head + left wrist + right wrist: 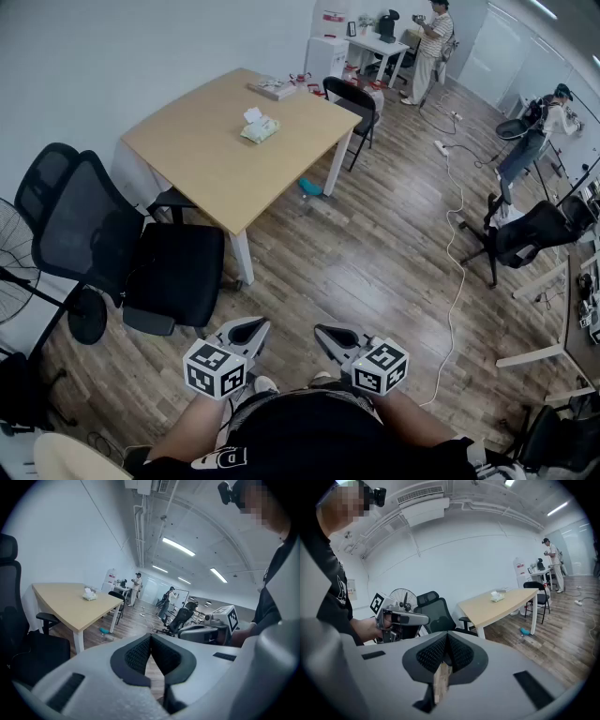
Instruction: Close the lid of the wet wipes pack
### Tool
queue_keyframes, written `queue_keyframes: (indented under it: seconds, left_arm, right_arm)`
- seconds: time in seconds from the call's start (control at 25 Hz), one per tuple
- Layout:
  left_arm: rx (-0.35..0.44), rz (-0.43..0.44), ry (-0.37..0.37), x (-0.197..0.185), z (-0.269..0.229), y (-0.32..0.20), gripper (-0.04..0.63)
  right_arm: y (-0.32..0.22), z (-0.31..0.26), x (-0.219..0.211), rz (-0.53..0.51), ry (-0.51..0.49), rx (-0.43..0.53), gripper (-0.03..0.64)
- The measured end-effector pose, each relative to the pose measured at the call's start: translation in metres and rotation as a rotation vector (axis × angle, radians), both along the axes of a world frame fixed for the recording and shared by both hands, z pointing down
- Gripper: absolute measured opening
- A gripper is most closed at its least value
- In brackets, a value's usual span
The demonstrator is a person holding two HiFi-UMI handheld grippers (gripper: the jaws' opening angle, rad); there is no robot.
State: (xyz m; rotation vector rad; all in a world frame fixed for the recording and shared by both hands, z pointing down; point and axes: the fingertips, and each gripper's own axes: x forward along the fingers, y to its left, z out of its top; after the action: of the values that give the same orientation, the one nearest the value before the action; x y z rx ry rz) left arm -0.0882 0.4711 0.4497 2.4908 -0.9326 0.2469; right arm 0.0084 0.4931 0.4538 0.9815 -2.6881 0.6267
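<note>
- The pack [260, 129], pale green, lies flat on the far half of the surface [211, 164]. Something white stands up at its top; lid or wipe, I cannot tell.
- There is one pack only. One flat stack [272, 88] lies near the surface's far edge, apart from the pack.
- The surface is a tan top on white legs, set beside a white wall [141, 47] on a wood-plank floor [375, 253].
- One black office chair [141, 262] with a headrest stands at its near left corner. One folding chair [354, 101] stands at its far side, and one more office chair [525, 234] is off to the right.
- One fan [14, 239] stands at far left. A white cable [457, 253] trails over the floor, and a teal thing [309, 187] lies under the surface.
- Two people are in the far part of the room: one person [433, 37] by a white desk, another at the right edge.
- The left claw [246, 330] and right claw [336, 339] are held low before the person's body. They are side by side, tips leaning inward and tilted slightly down, well apart from the surface.
- Both are clenched on nothing, with each pair of jaws meeting at the tip.
</note>
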Motion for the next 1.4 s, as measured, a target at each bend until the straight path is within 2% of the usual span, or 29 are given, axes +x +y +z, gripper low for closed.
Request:
queue_keyframes:
  seconds: [0.6, 0.84, 1.4]
  left_arm:
    - [0.005, -0.007, 0.004, -0.005, -0.002, -0.003, 0.017]
    - [0.012, -0.035, 0.011, -0.019, -0.002, -0.008, 0.017]
    - [-0.023, -0.001, 0.006, -0.045, 0.015, -0.011, 0.017]
  right_arm:
    - [-0.001, -0.002, -0.009, -0.013, -0.007, 0.006, 0.005]
    - [-0.003, -0.003, -0.025, -0.044, 0.001, 0.025, 0.005]
    - [-0.012, 0.004, -0.046, -0.004, 0.029, 0.008, 0.005]
